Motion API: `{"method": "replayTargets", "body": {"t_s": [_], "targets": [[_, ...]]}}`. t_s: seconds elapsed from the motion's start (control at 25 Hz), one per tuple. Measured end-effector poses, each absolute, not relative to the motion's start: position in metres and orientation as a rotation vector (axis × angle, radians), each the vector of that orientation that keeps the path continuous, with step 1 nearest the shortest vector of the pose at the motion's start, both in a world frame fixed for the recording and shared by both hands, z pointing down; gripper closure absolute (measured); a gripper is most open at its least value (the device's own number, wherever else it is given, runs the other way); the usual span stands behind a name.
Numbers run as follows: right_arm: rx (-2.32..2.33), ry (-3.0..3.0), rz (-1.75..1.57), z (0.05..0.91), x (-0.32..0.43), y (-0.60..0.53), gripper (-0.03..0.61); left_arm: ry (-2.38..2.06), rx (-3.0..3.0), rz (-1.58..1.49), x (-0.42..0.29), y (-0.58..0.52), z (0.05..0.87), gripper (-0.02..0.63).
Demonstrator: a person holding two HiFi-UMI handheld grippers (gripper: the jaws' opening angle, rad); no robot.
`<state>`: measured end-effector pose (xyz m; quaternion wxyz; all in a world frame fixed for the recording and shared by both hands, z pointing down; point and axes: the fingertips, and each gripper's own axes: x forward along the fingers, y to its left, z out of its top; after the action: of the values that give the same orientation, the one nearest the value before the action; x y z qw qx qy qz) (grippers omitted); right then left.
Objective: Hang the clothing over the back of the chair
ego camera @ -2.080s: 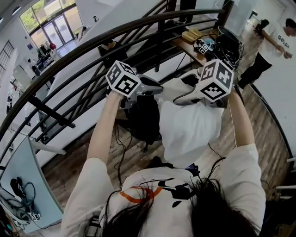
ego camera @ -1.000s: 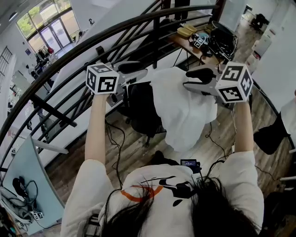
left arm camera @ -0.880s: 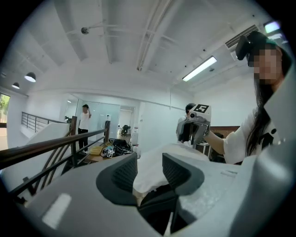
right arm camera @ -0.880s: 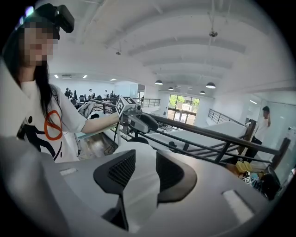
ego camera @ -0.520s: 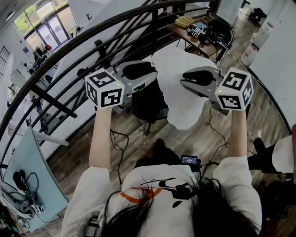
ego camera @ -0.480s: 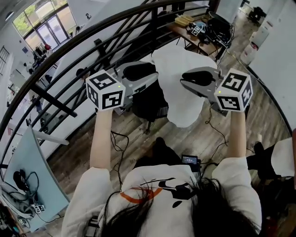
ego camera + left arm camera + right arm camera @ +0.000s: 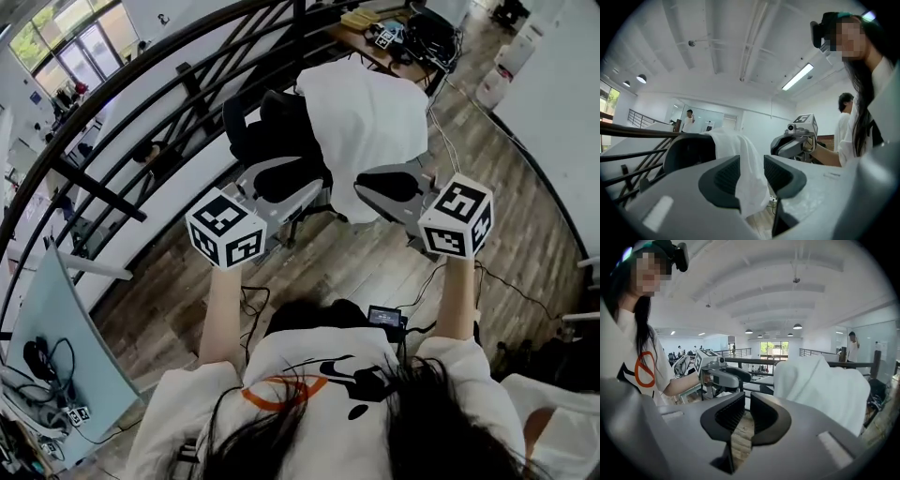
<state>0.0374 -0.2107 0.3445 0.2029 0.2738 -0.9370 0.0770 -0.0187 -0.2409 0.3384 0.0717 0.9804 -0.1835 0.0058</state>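
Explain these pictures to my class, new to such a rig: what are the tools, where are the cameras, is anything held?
A person holds a two-fingered tool in each hand. One camera sits on the head, looking down; one rides on each tool. White clothing drapes over the back of the black chair. The left gripper is open and empty; the clothing seen between its fingers is farther off. The right gripper is empty too; its fingers have just been closing, nearly together.
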Motion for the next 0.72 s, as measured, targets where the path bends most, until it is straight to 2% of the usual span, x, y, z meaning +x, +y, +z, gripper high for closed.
{"method": "replayTargets", "body": {"t_s": [0.28, 0.72], "targets": [[0.853, -2.643, 0.316, 0.370, 0.048, -0.170, 0.522, -0.563, 2.880, -0.005, -0.005, -0.200, 0.367, 0.453], [0.984, -2.646, 0.283, 0.375, 0.090, -0.101, 0.522, -0.658, 2.848, -0.009, 0.043, -0.134, 0.376, 0.453]]}}
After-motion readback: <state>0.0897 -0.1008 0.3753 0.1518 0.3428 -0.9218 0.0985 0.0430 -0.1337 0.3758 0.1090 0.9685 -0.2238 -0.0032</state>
